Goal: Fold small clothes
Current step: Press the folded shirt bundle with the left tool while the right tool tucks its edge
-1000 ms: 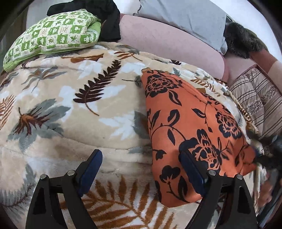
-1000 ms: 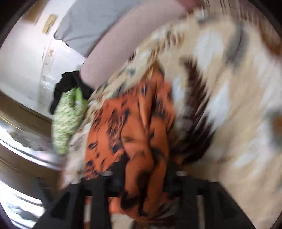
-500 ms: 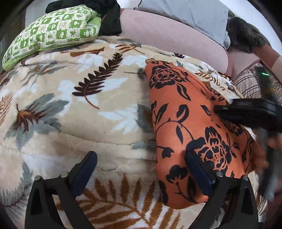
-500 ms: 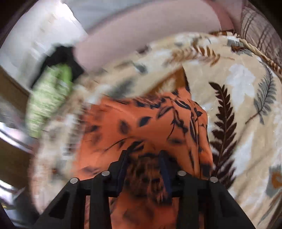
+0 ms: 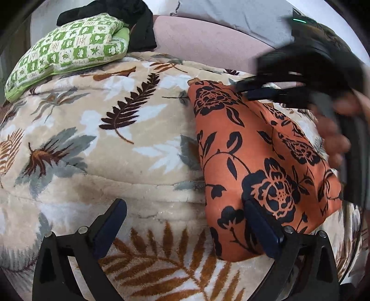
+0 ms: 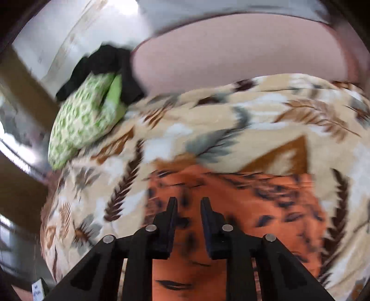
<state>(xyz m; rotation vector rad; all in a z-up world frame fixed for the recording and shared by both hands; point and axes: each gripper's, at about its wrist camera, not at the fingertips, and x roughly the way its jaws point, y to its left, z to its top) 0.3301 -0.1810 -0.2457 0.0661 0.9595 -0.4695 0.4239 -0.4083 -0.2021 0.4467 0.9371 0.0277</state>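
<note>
An orange cloth with black flowers lies folded flat on the leaf-print blanket, right of centre. My left gripper stands wide open low over the blanket, holding nothing. Its right finger rests over the cloth's near edge and its left finger is on bare blanket. My right gripper hovers at the cloth's far corner, held by a person's hand. In the right wrist view the right gripper has its jaws closing to a narrow gap. Nothing is pinched between them, and the orange cloth lies flat beneath.
A green checked pillow lies at the blanket's far left with a black garment behind it. A pink bolster and a grey cushion run along the back. Bare blanket stretches to the left of the cloth.
The right gripper swept from the cloth's right side up to its far corner, and its jaws narrowed. The cloth now lies flatter. The left gripper stayed put and opened slightly.
</note>
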